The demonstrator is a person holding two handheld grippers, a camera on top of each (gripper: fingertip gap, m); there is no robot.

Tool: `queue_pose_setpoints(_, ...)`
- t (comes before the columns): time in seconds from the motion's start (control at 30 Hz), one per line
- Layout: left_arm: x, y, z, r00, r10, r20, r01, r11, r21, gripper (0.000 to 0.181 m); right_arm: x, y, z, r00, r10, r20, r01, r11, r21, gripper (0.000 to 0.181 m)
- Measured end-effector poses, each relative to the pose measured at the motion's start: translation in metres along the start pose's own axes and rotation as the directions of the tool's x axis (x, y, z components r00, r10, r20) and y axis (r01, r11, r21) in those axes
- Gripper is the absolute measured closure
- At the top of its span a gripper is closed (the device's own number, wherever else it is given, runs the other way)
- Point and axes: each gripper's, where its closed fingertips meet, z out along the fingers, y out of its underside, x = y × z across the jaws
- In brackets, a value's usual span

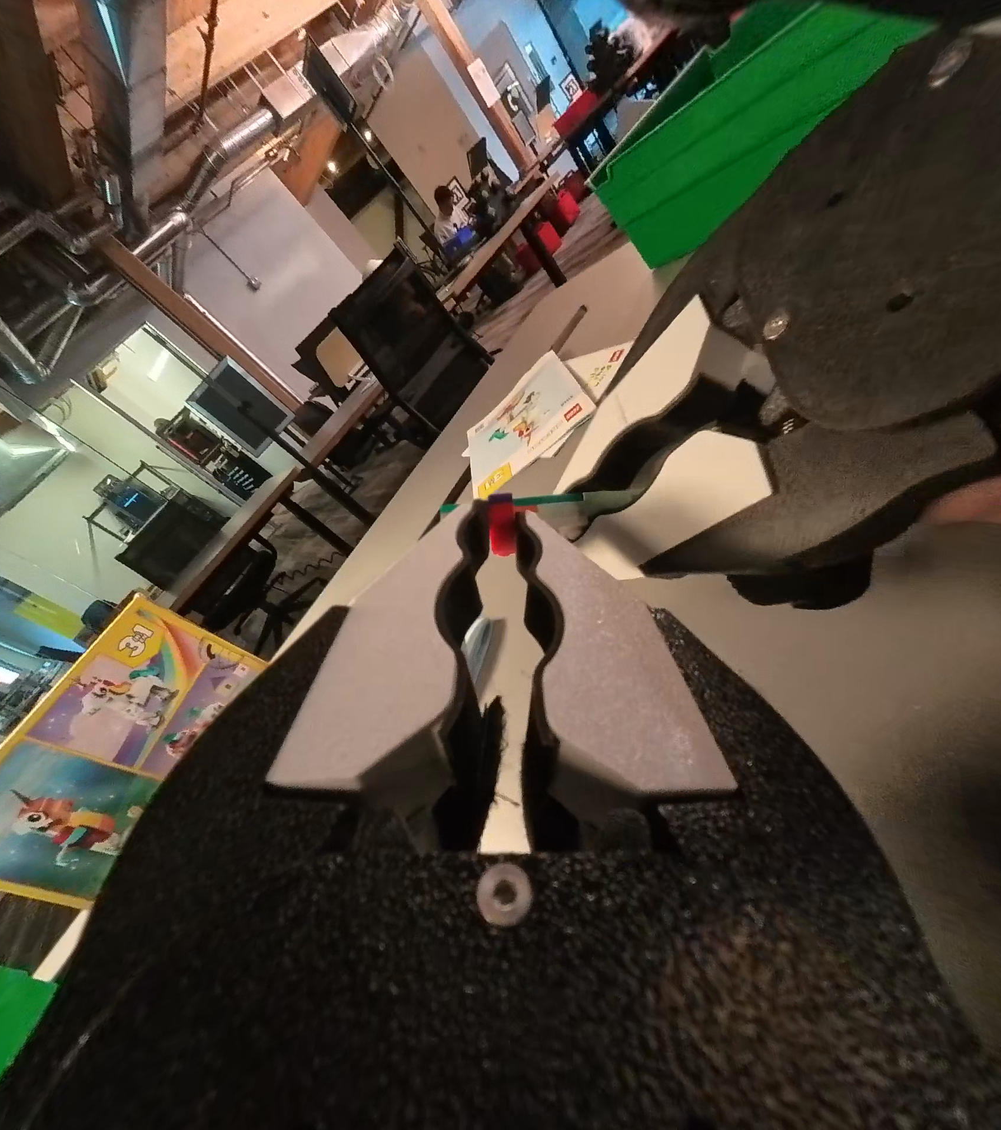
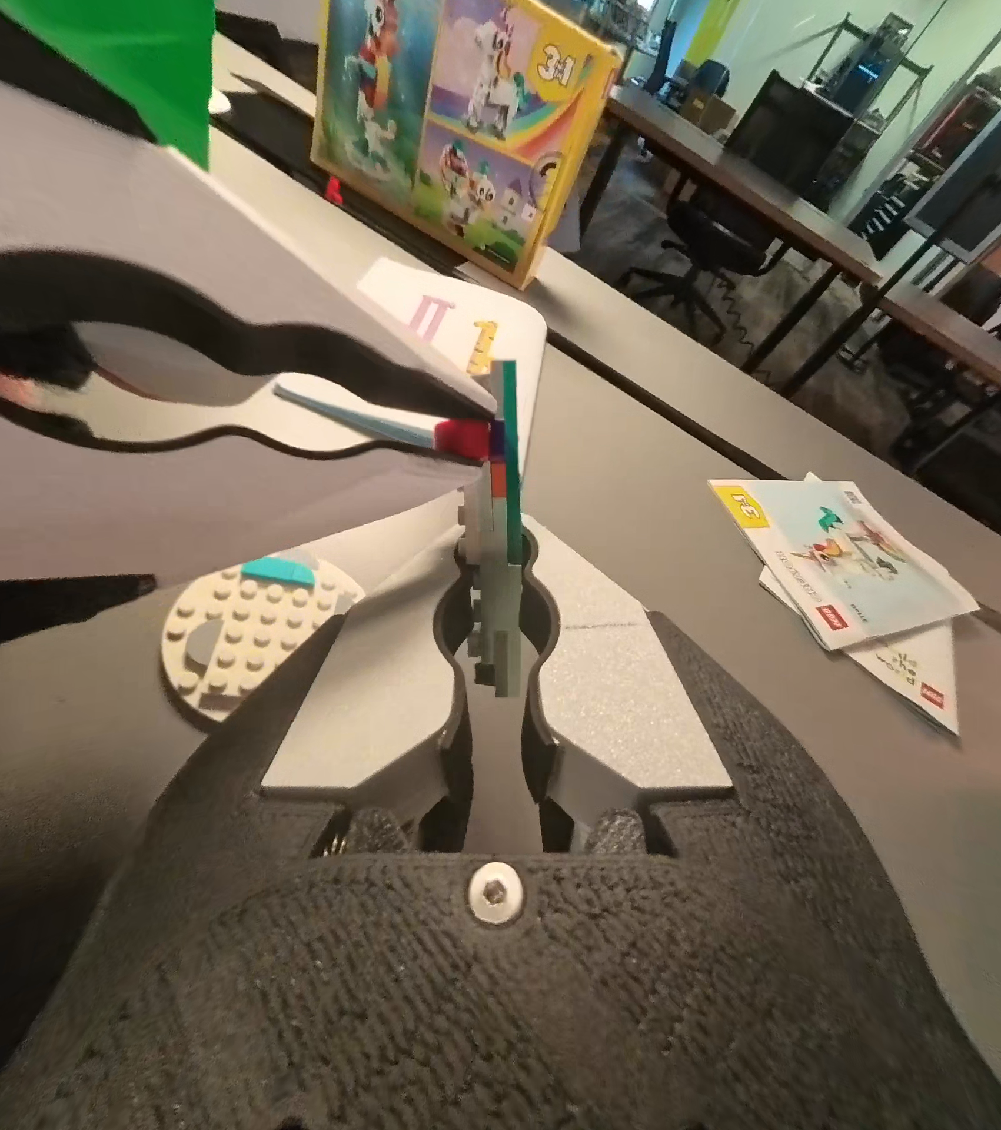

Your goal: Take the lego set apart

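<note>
Right wrist view has the right gripper (image 2: 495, 550) closed on a flat lego assembly (image 2: 501, 526), a stack of grey, teal, orange and dark blue plates held on edge and standing upright out of the fingertips, with its lower part sunk between the wavy inner faces of the fingers. From the left side of that picture the left gripper (image 2: 473, 437) reaches in level, and its two tips pinch a small red brick (image 2: 458, 441) that sits against the face of the assembly about halfway up. Left wrist view looks along its own fingers at the same red brick (image 1: 501, 531), clamped at the very tips with only a narrow gap behind it, and the teal edge of the assembly (image 1: 522, 502) runs crosswise just beyond; whether the brick is attached to the plates or already free is hard to say from either angle. Both tools hang over a grey table (image 2: 638, 428). On it, below and left of the right gripper, lies a round cream studded plate (image 2: 253, 636) carrying a light blue piece at its far rim. Two instruction booklets (image 2: 840, 562) lie overlapped to the right, well apart from the grippers. A yellow lego box (image 2: 461, 128) stands at the far edge of the table, and a green bin (image 1: 699, 159) shows behind the right gripper (image 1: 852, 342) in the left wrist view.
</note>
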Motion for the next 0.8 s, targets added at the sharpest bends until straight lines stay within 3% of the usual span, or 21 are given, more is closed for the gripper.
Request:
queue_pose_setpoints(0.37, -0.003, -0.008, -0.003, 0.999, 0.029, 0.043, -0.031, 0.999, 0.027, 0.174, -0.001, -0.009, -0.003, 0.995, 0.091, 0.051, -0.094, 0.994, 0.056, 0.174)
queue_pose_setpoints(0.6, 0.005, -0.016, -0.02, 0.984, -0.127, -0.123, 0.145, 0.979, 0.143, 0.174, -0.026, -0.013, -0.017, 0.938, 0.062, 0.342, -0.104, 0.989, 0.106, 0.174)
queue_pose_setpoints(0.7, 0.007, -0.015, -0.017, 0.993, -0.075, -0.089, 0.085, 0.989, 0.122, 0.174, -0.02, -0.009, -0.016, 0.952, 0.054, 0.301, -0.086, 0.992, 0.096, 0.174)
queue_pose_setpoints(0.8, 0.006, -0.012, -0.015, 0.998, -0.03, -0.048, 0.034, 0.995, 0.093, 0.174, -0.009, -0.006, -0.012, 0.983, 0.017, 0.182, -0.033, 0.996, 0.086, 0.174)
